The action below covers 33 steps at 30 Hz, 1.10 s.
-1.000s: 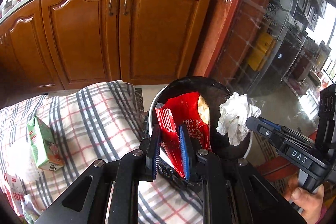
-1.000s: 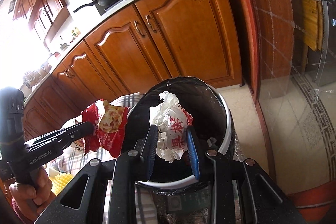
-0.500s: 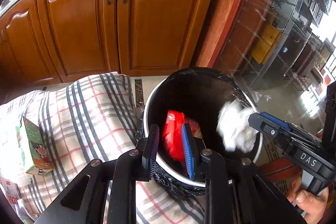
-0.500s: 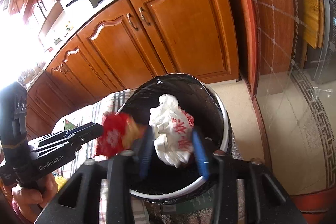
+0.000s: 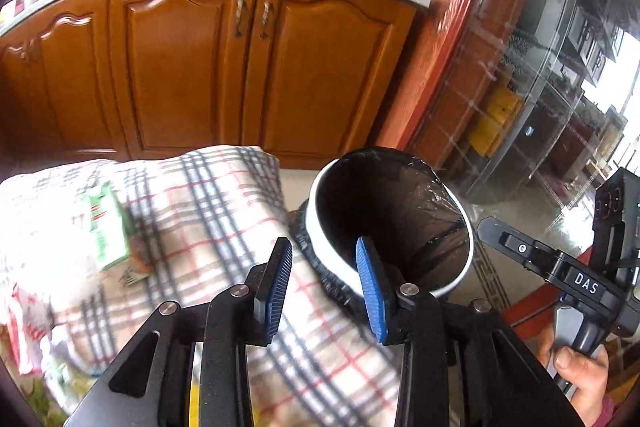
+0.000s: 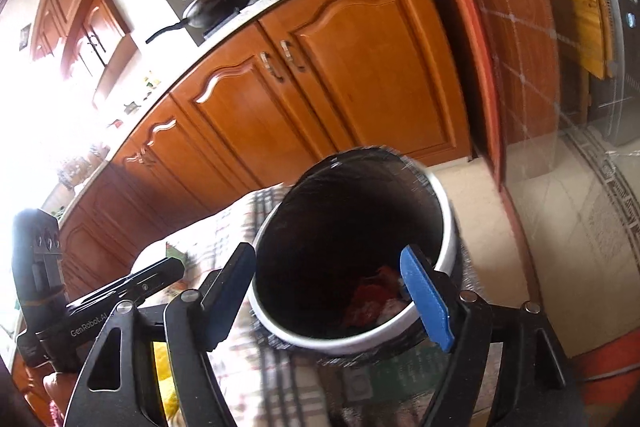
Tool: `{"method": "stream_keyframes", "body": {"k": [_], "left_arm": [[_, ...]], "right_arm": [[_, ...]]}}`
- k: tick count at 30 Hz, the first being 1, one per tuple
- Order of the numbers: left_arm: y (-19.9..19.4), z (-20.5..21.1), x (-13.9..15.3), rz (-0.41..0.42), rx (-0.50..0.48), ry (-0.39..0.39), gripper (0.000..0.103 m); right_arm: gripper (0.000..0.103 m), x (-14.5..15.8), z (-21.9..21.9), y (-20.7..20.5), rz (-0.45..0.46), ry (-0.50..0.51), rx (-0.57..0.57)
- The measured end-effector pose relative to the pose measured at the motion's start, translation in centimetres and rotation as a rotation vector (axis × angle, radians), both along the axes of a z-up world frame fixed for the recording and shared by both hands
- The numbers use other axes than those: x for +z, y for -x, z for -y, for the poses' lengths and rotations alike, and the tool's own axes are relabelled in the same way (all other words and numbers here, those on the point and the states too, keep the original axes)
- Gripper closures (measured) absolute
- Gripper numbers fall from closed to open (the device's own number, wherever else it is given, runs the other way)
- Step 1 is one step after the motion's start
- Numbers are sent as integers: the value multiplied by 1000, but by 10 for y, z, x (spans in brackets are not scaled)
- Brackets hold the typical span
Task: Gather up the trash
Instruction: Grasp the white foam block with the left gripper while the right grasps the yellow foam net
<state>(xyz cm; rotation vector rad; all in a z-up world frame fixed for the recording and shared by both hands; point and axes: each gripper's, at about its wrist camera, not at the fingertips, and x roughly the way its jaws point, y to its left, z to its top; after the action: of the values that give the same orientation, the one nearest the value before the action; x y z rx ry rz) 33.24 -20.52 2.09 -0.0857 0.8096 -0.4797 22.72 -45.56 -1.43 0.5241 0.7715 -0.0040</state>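
Both grippers are now hanging empty with jaws spread wide, since the red snack wrapper [image 6: 374, 293] and the white crumpled paper [image 6: 394, 307] they were pinching a second ago are lying at the bottom of the bin [image 5: 320, 227]. So the left gripper [image 5: 324, 291] is hovering over the near rim, and the right gripper [image 6: 332, 295] is straddling the bin mouth. Next up, I'm guessing, is the green carton [image 5: 108, 227] sitting on the plaid tablecloth [image 5: 224, 223] to the left of the bin, well apart from it. It's looking like light, thin cardboard that'll crush a bit, so I'd be pinching across its flat faces near the middle. More wrappers are showing at the far left edge, but they're too blurry to call. Room-wise, the cloth is soft and rumpled so fingers could be snagging it, and the bin is sitting just beside the table edge, so swinging back is a short trip.
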Motion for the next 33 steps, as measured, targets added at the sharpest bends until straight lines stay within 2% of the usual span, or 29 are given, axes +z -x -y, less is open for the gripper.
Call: {"method": "stream_keyframes", "body": {"k": [7,11,18,27,33], "left_arm": [[49,-49,7,34,49,37,67],[72,-83,12,54,87,63,59],[109,-133,16,68,140,89,58],[136,-175,16,52,163,78,56],[138,-196,6,32,136,86,55]], "right_arm": [[26,2,-30,15,19,-41,40],[21,4,-50,25,29,-51,66],[21,8,-82,39,39,-73,113],[21,6,-126,51,30,-109,197],[21,-1,-162,56,22,-137,288]]}}
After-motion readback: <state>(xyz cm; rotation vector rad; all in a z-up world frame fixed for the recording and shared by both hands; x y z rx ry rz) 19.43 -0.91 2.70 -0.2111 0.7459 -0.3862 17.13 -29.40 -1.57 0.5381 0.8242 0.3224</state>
